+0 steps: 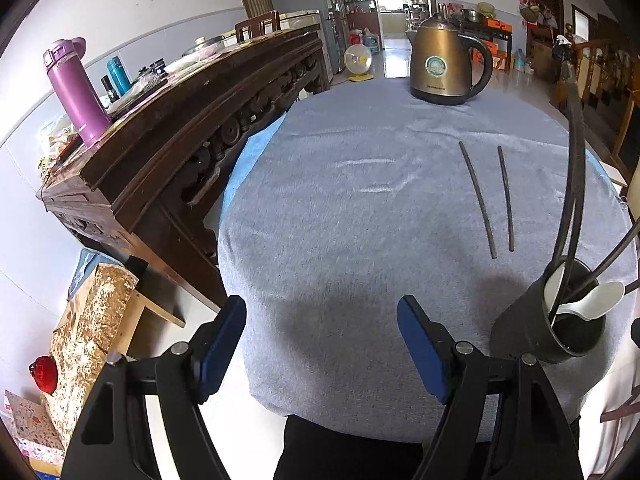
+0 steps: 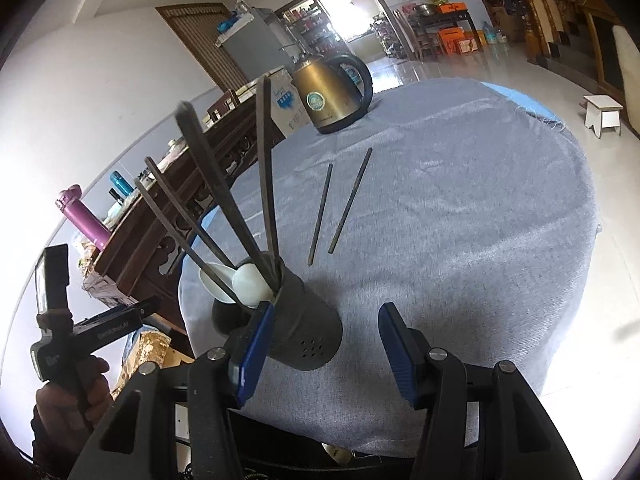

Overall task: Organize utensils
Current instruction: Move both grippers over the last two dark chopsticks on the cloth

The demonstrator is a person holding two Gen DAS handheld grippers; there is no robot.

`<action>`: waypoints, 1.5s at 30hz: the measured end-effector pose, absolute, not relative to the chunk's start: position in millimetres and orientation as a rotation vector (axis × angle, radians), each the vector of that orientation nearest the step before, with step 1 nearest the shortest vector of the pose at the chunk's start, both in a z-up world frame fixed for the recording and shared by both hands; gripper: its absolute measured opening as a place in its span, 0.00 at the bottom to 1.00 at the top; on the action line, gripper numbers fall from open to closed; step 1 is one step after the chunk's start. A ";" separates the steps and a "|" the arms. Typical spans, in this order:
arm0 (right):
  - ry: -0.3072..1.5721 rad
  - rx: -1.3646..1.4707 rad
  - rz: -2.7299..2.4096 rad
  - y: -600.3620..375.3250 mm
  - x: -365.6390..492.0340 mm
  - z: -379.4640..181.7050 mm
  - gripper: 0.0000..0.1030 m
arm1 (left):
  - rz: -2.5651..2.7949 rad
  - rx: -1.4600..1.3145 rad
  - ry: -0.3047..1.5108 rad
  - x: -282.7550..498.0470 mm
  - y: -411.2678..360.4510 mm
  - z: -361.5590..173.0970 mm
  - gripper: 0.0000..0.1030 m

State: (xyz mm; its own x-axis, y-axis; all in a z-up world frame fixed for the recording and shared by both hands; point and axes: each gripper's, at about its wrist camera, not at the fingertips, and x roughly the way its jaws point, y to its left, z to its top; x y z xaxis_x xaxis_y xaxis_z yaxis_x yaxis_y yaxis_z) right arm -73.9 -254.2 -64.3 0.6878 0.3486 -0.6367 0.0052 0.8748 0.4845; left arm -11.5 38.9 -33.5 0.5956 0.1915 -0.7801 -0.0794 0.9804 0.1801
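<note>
A dark utensil holder stands near the front of the grey-clothed table. It holds several dark chopsticks and white spoons. Two dark chopsticks lie side by side on the cloth beyond it. My left gripper is open and empty above the table's front edge, left of the holder. My right gripper is open and empty, its left finger just in front of the holder.
A bronze electric kettle stands at the table's far edge. A dark carved wooden sideboard with a purple flask runs along the left. A white stool stands on the floor at the right.
</note>
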 end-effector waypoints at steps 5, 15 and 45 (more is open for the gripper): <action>0.808 0.499 0.185 -258.2 -70.0 -69.0 0.56 | 0.156 0.139 0.928 -6.1 37.4 -35.5 0.76; 0.839 0.516 0.160 -262.8 -61.5 -77.2 0.56 | 0.156 0.128 0.949 2.2 42.5 -43.8 0.76; 0.841 0.484 0.076 -301.1 22.9 -67.3 0.56 | 0.194 0.110 0.954 28.4 64.8 -55.5 0.76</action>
